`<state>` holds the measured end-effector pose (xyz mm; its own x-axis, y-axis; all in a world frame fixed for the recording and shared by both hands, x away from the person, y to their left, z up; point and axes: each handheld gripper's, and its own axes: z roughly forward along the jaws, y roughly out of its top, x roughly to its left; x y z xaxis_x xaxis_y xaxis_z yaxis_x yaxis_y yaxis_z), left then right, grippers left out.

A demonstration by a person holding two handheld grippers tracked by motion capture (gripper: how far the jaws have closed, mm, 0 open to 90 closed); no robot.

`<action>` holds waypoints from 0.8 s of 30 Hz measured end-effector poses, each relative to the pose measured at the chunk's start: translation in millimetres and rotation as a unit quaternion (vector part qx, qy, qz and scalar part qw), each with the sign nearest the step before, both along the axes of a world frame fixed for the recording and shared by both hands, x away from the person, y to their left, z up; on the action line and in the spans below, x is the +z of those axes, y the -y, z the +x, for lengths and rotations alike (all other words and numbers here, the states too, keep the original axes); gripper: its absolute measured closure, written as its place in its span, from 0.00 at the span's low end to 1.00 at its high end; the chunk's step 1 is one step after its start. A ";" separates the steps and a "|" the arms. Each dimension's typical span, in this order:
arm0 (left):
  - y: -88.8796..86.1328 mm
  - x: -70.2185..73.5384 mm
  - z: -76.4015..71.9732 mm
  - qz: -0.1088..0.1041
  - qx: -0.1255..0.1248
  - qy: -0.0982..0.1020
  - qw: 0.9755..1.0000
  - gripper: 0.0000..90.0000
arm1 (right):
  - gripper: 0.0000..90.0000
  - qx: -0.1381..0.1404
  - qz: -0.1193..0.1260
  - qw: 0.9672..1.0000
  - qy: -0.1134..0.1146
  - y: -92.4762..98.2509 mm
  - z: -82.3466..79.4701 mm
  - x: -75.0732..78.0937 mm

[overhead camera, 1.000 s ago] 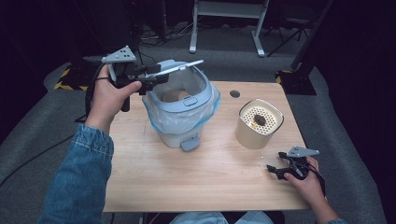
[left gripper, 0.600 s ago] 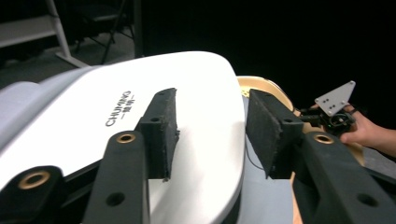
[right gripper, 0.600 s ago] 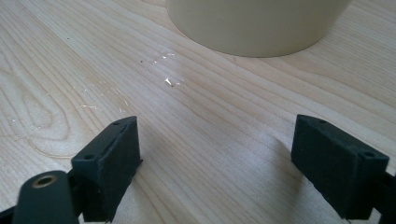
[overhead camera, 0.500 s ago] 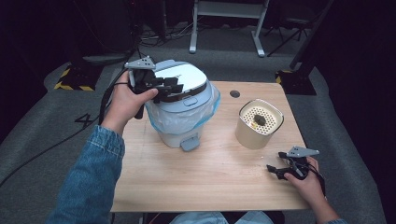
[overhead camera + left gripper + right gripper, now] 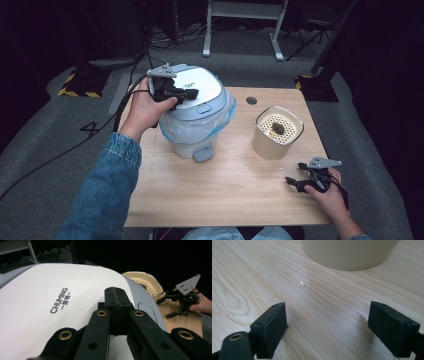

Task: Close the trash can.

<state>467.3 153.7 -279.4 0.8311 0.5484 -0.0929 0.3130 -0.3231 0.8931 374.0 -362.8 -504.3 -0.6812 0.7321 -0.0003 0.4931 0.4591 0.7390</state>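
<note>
A small white bin (image 5: 192, 137) lined with a blue bag stands at the table's back left, its white lid (image 5: 200, 90) lying flat on it. My left gripper (image 5: 192, 93) rests on top of the lid (image 5: 50, 297). Its jaws have just been closing and now meet with nothing between them (image 5: 117, 302). A cream canister (image 5: 277, 132) with a perforated top stands to the right. Near the front right edge my right gripper (image 5: 294, 182) lies low on the wood, open and empty (image 5: 327, 320), just short of the canister's base (image 5: 349, 252).
The wooden table (image 5: 225, 200) has a round cable hole (image 5: 251, 100) at the back. A grey pedal (image 5: 202, 152) sticks out from the bin's front. A black cable (image 5: 75, 145) trails off the left side. Dark floor and a metal stand (image 5: 245, 30) lie beyond.
The lid has come down from raised to flat on the bin. My left gripper moved right and down with it and shut. The right gripper has stayed put.
</note>
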 end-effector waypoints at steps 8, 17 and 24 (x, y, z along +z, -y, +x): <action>3.2 0.7 -2.5 0.009 0.007 0.002 1.000 1.00 | 0.18 0.000 0.000 1.000 0.000 0.0 0.0 0.0; 12.0 -3.7 -3.1 0.017 -0.003 0.023 1.000 1.00 | 0.17 0.000 0.000 1.000 0.000 0.0 0.1 0.1; 11.5 4.3 -16.1 0.010 0.003 0.039 0.999 0.55 | 0.18 0.004 0.000 1.000 0.000 0.3 0.7 0.1</action>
<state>451.2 142.2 -275.1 0.8315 0.5553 -0.0164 0.2449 -0.3399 0.9080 374.7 -363.1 -504.2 -0.6875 0.7262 -0.0003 0.4898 0.4641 0.7381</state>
